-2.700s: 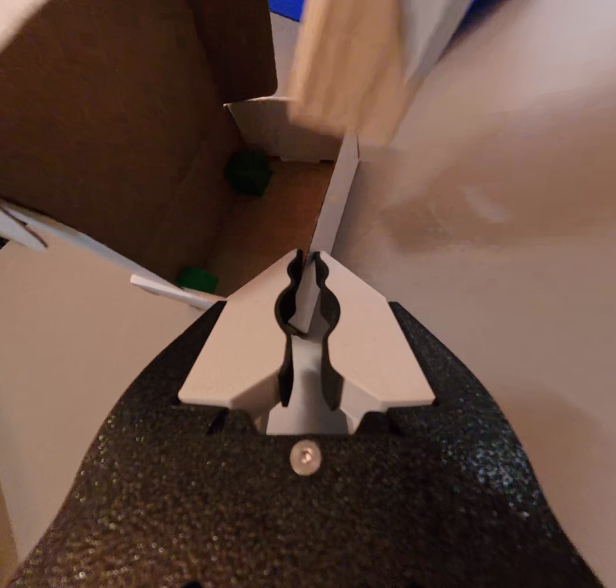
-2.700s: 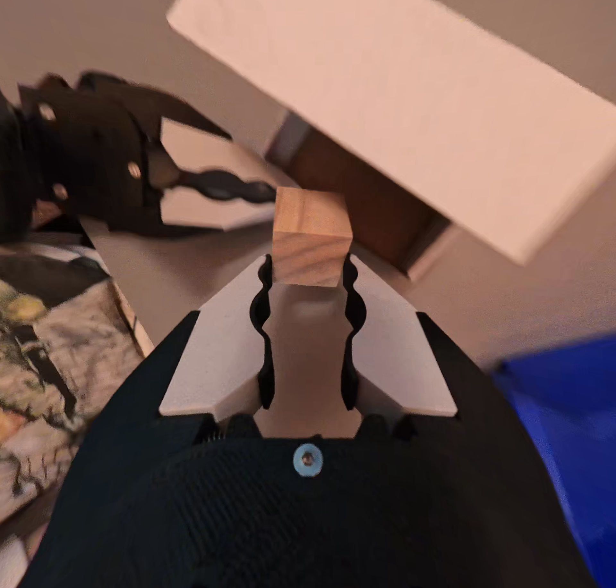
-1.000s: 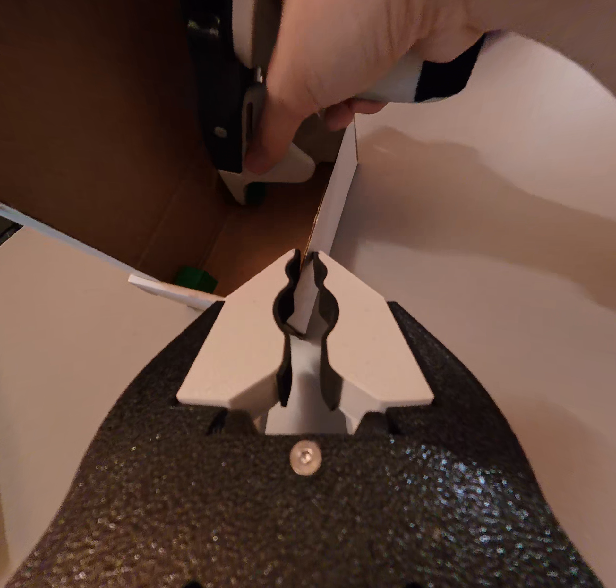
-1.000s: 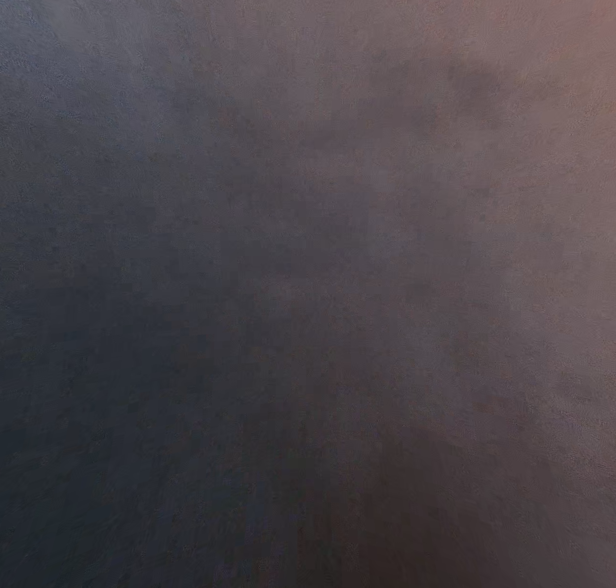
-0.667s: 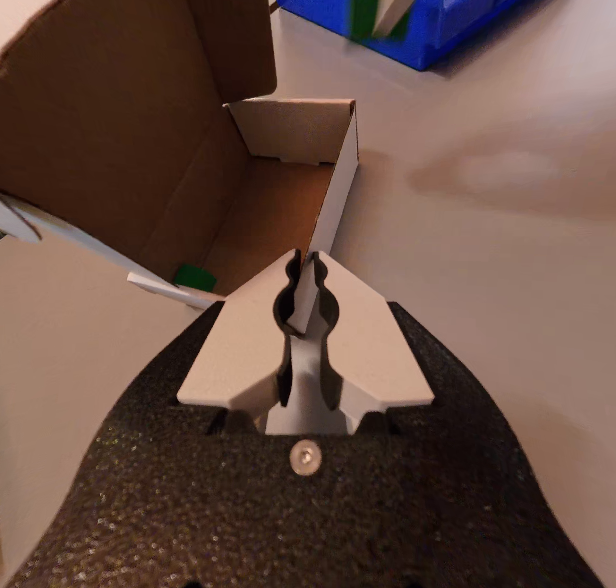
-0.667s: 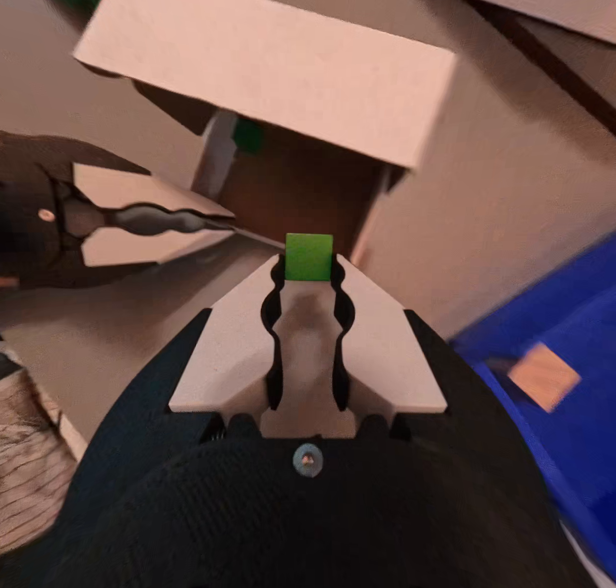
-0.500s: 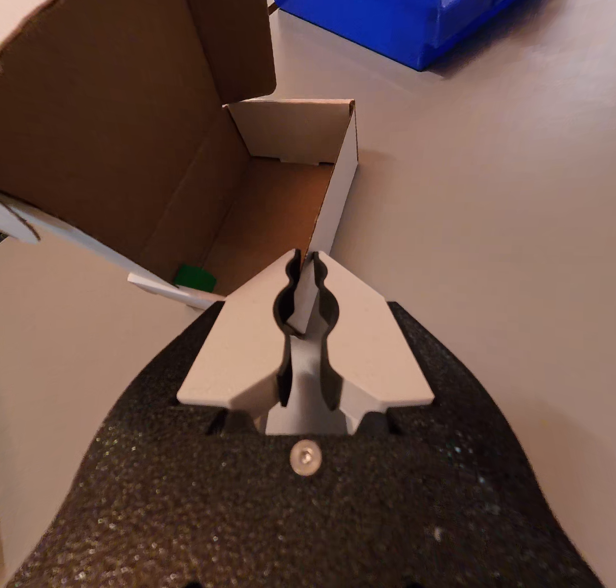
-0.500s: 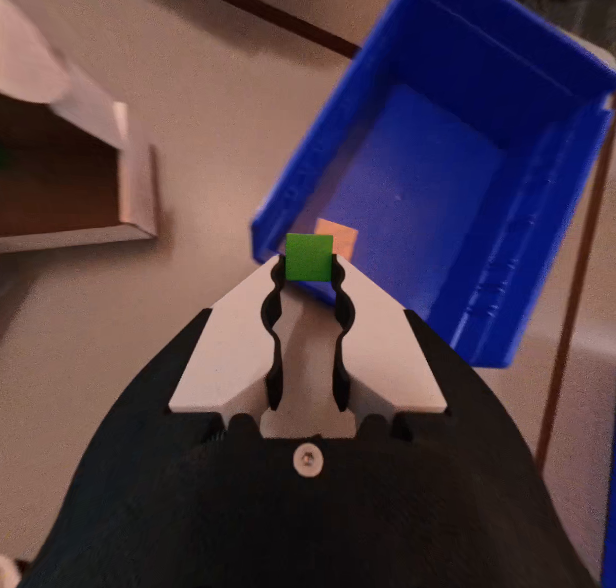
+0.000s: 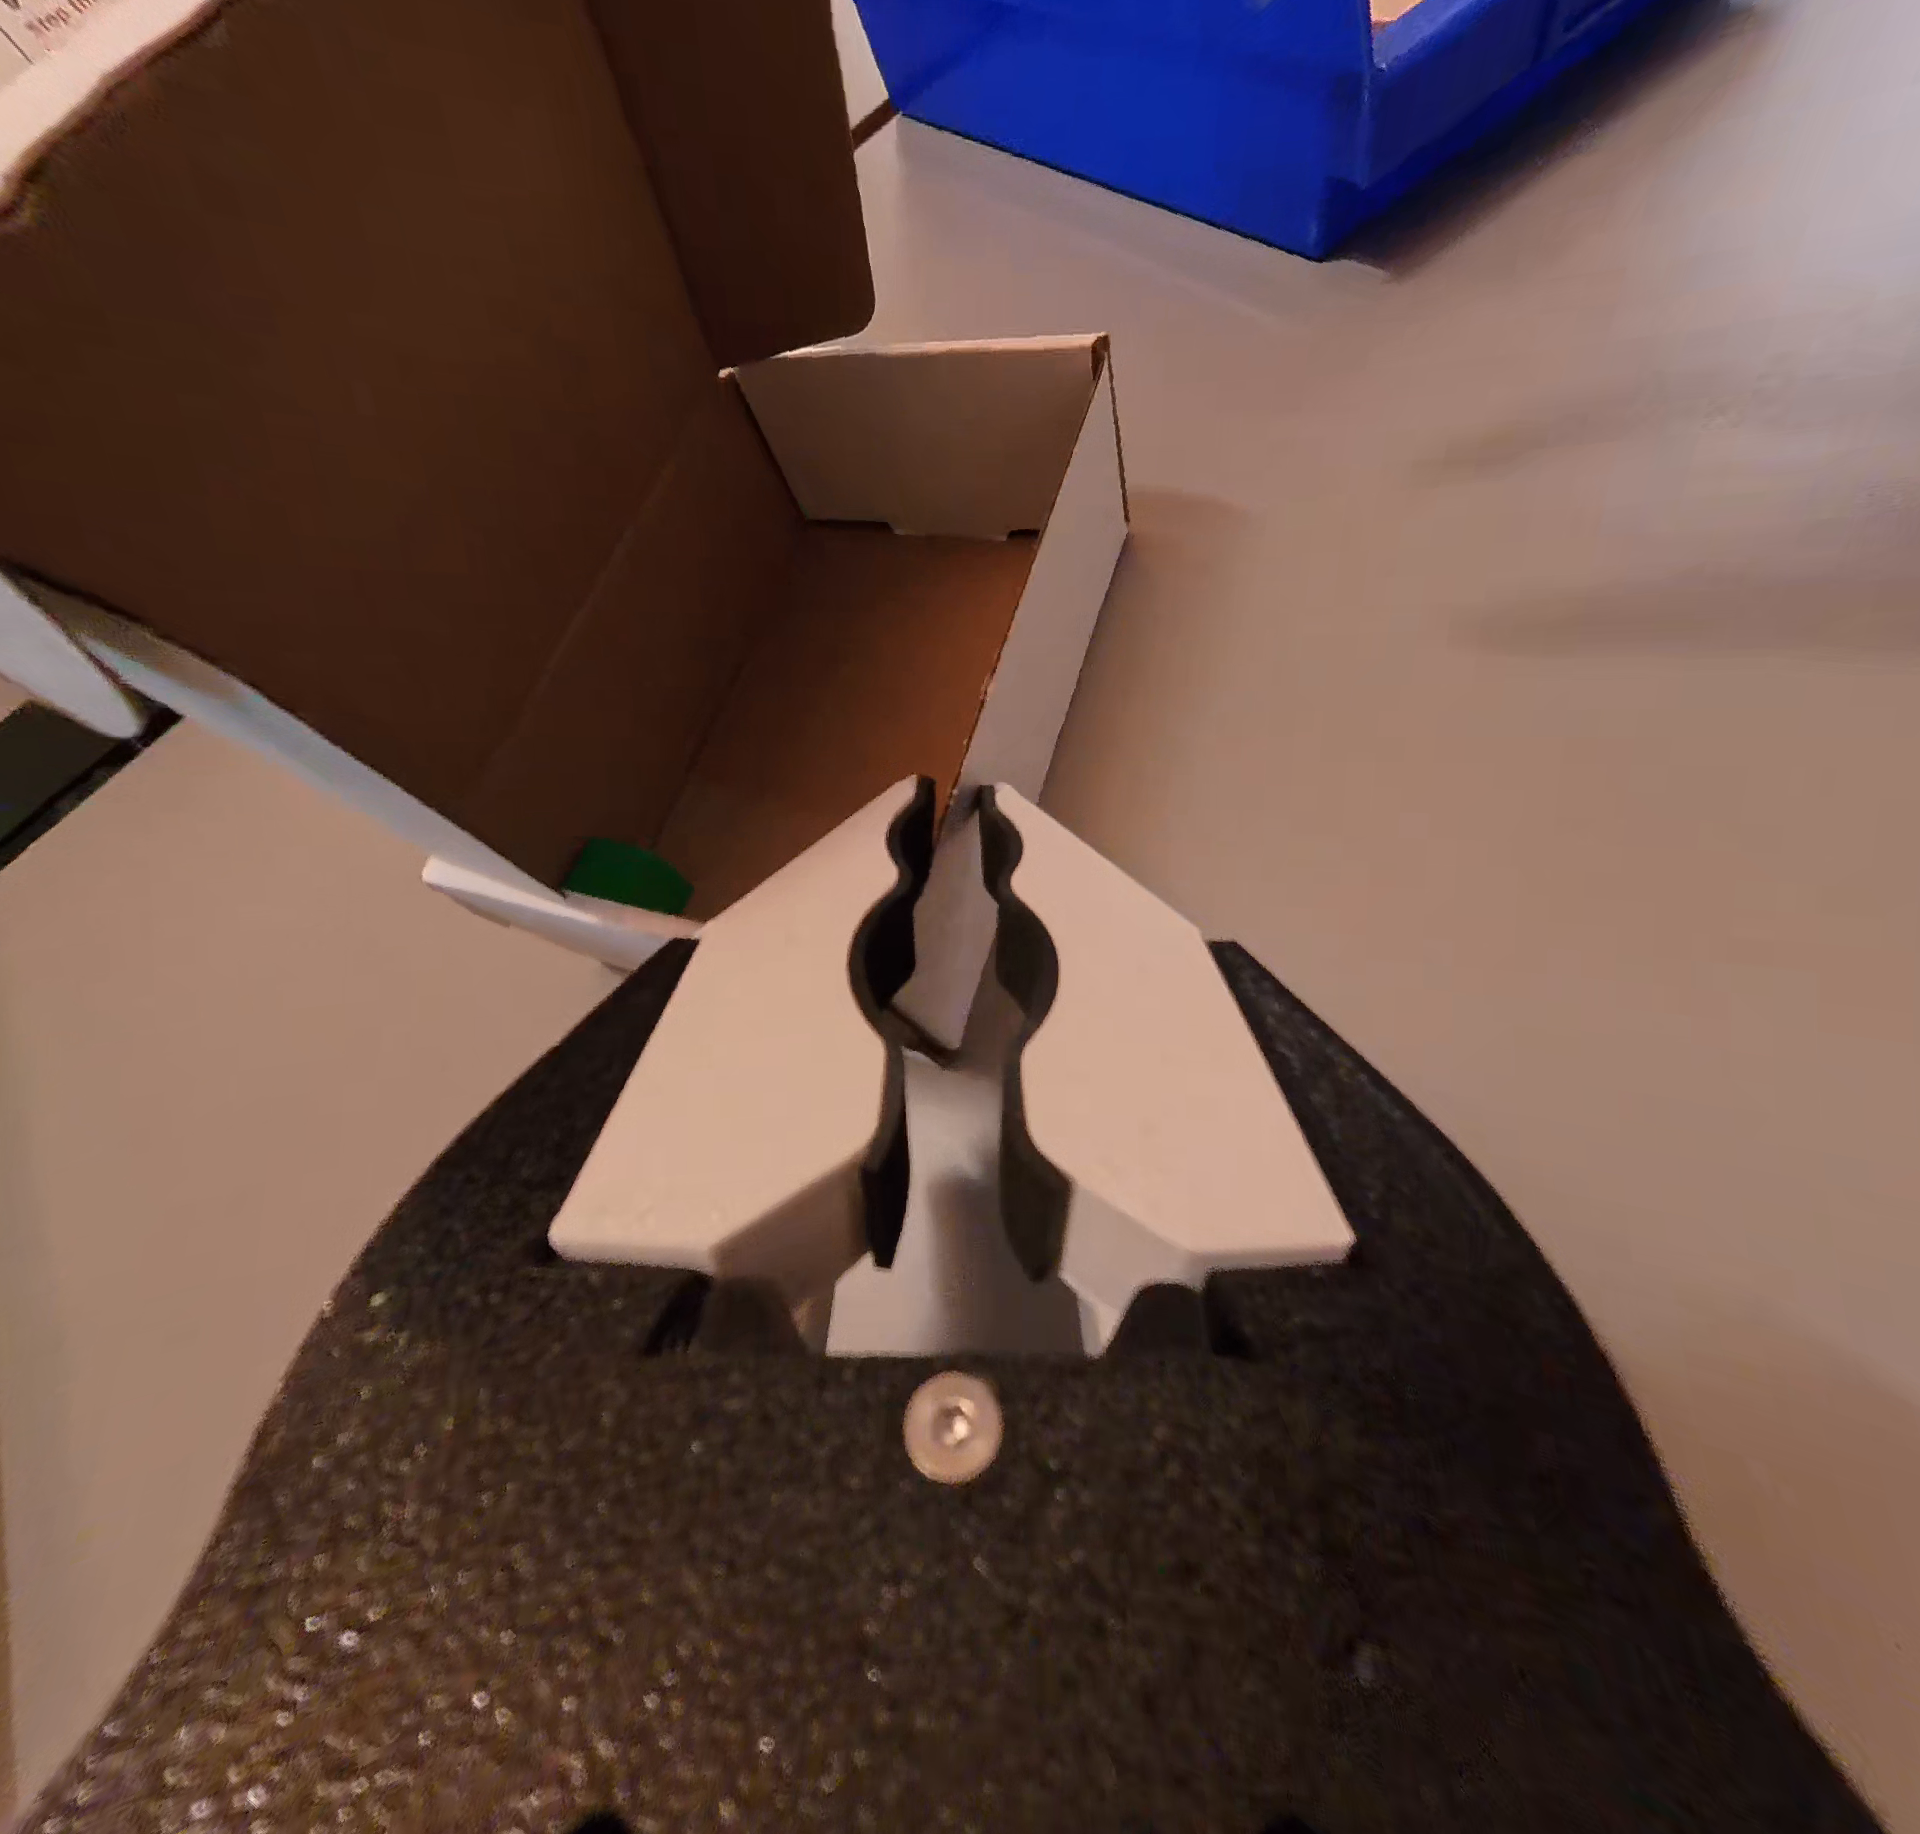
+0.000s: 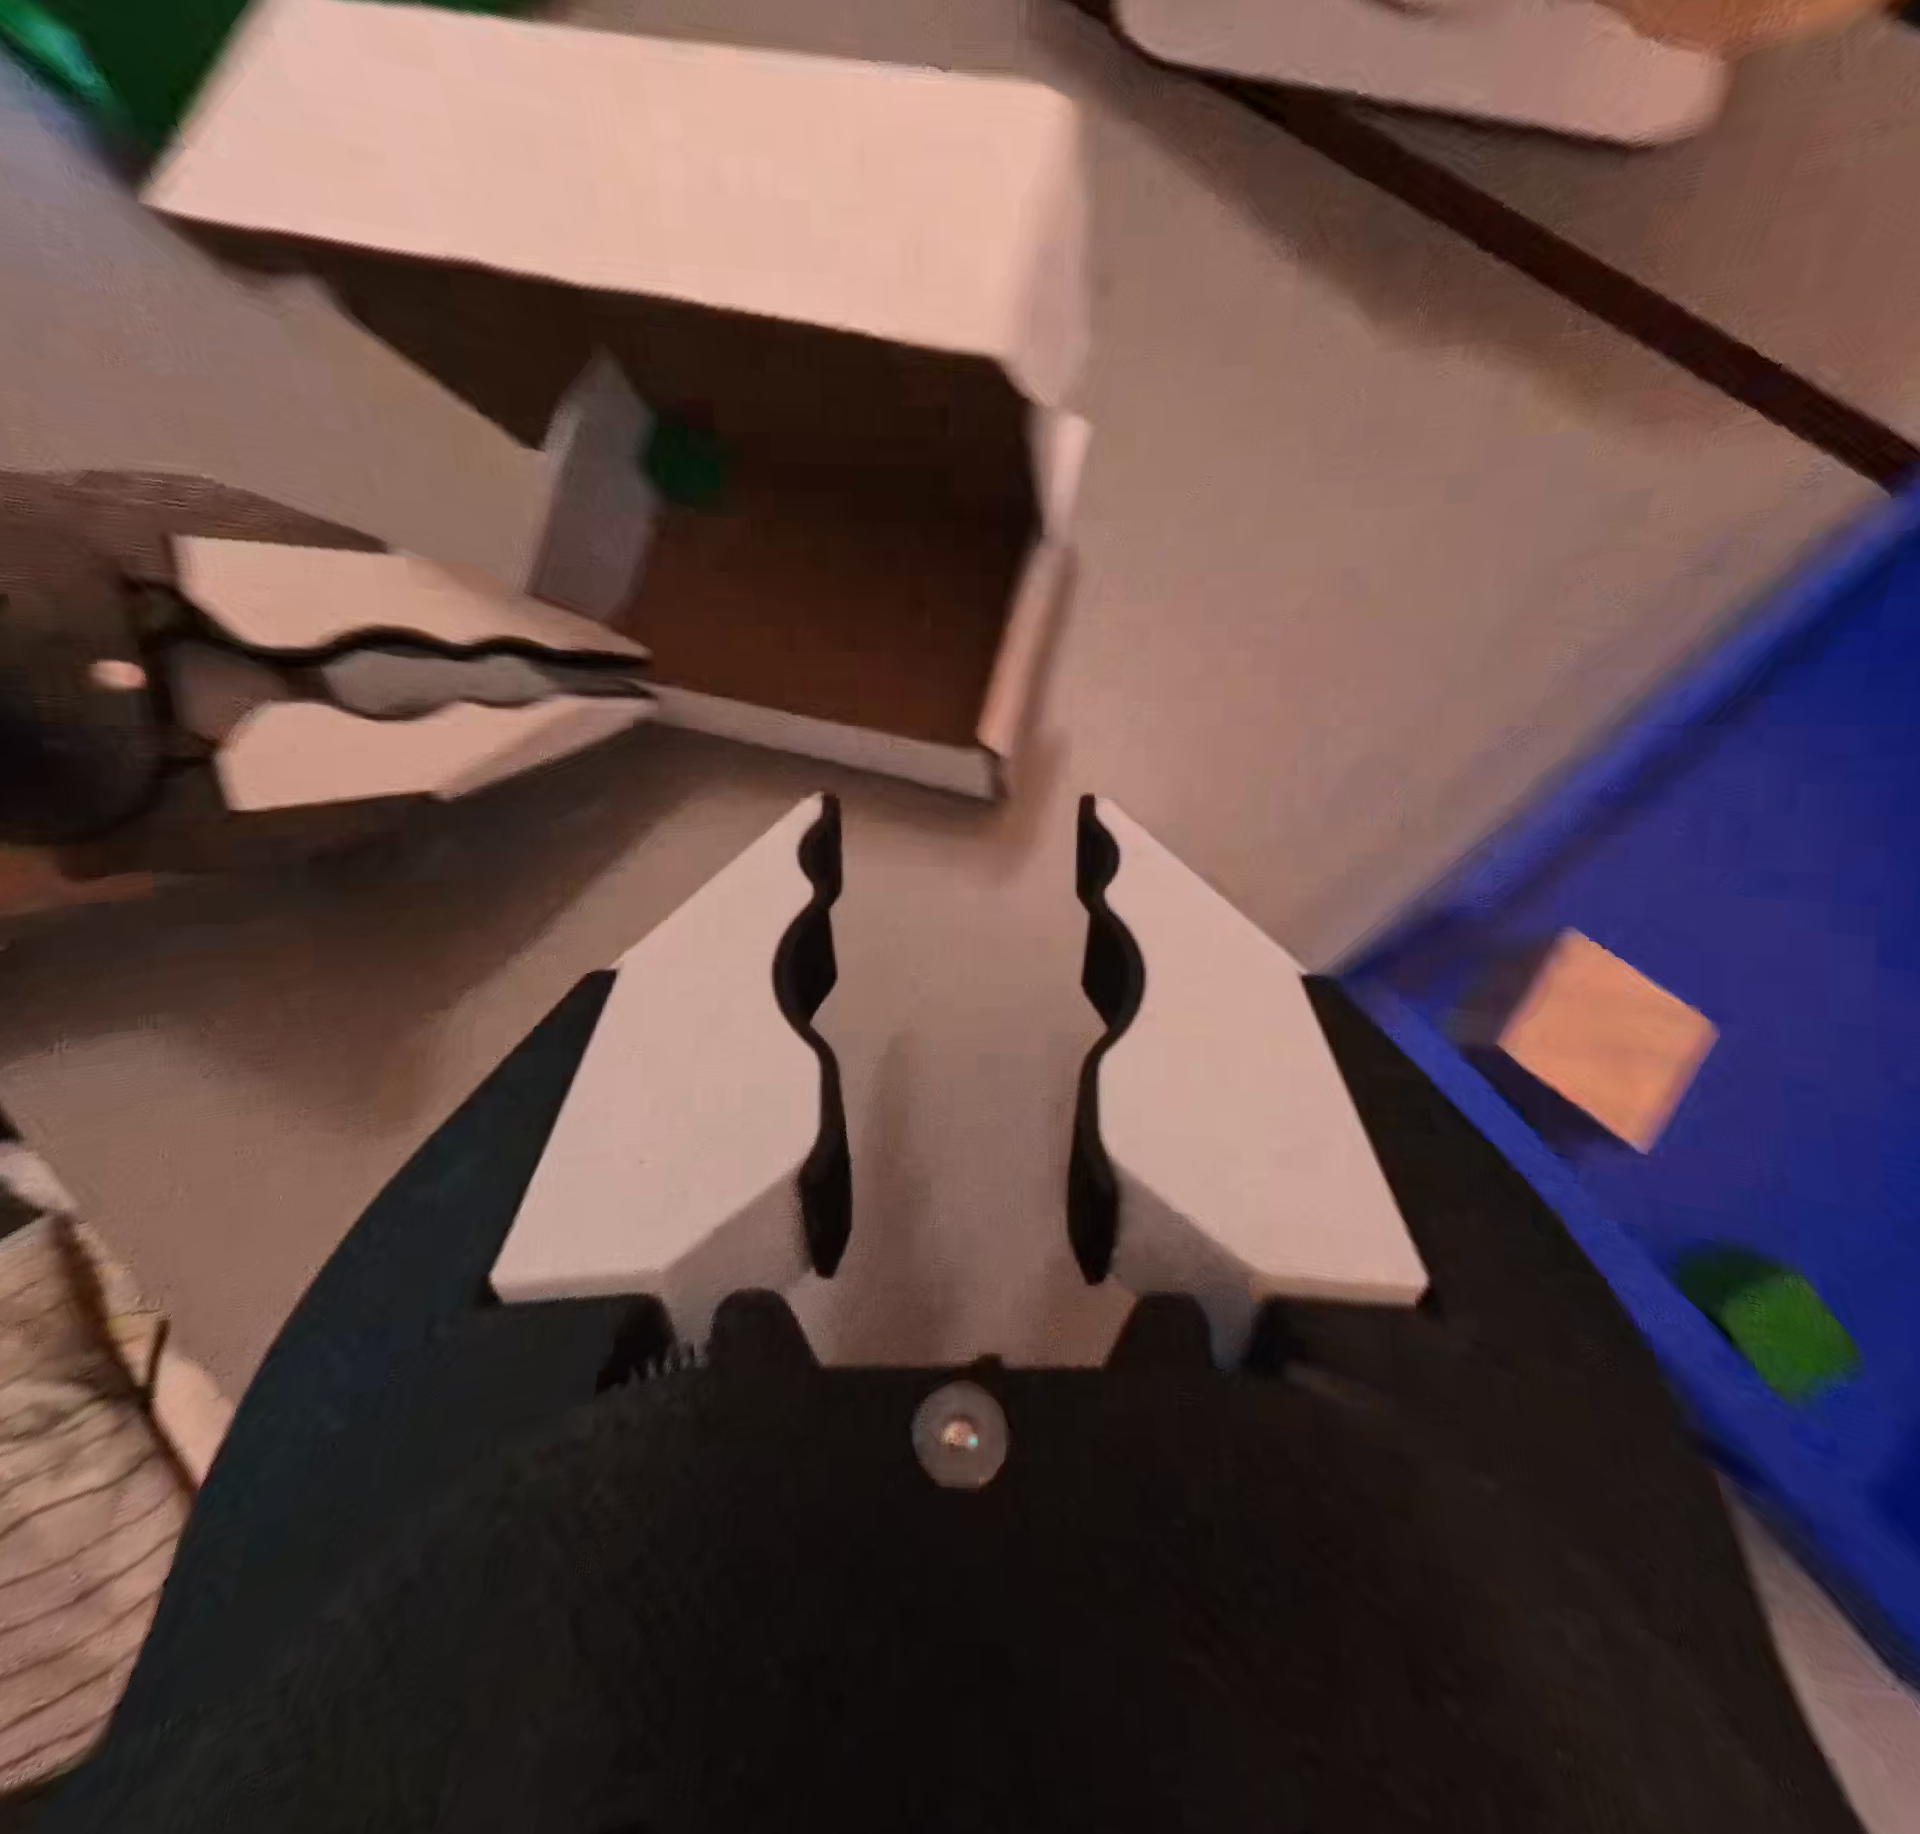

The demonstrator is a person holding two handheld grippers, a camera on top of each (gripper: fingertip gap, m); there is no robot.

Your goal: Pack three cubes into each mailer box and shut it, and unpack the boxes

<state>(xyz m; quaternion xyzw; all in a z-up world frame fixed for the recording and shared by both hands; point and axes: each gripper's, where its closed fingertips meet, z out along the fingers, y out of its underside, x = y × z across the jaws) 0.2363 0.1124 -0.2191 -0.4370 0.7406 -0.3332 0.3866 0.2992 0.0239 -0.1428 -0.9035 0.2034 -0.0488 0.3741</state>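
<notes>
A white mailer box (image 9: 1081, 579) with a brown inside stands open, its lid (image 9: 364, 350) raised. My left gripper (image 9: 956, 797) is shut on the box's front wall. A dark green cube (image 9: 629, 875) lies in the box's near left corner. In the right wrist view the box (image 10: 623, 153) is ahead, with that cube (image 10: 681, 459) inside and the left gripper (image 10: 639, 678) pinching the wall. My right gripper (image 10: 951, 813) is open and empty above the table between the box and the blue bin (image 10: 1714, 745). A wooden cube (image 10: 1605, 1036) and a light green cube (image 10: 1782, 1332) lie in the bin.
The blue bin (image 9: 1299, 91) stands behind and to the right of the box. A dark table edge or seam (image 10: 1507, 226) runs diagonally behind it. A white flat object (image 10: 1403, 28) lies beyond that seam. Patterned floor (image 10: 73, 1369) shows at lower left.
My right gripper carried the light green cube from the box to the blue bin, let it go and opened. It has swung back toward the box. My left gripper has kept its hold.
</notes>
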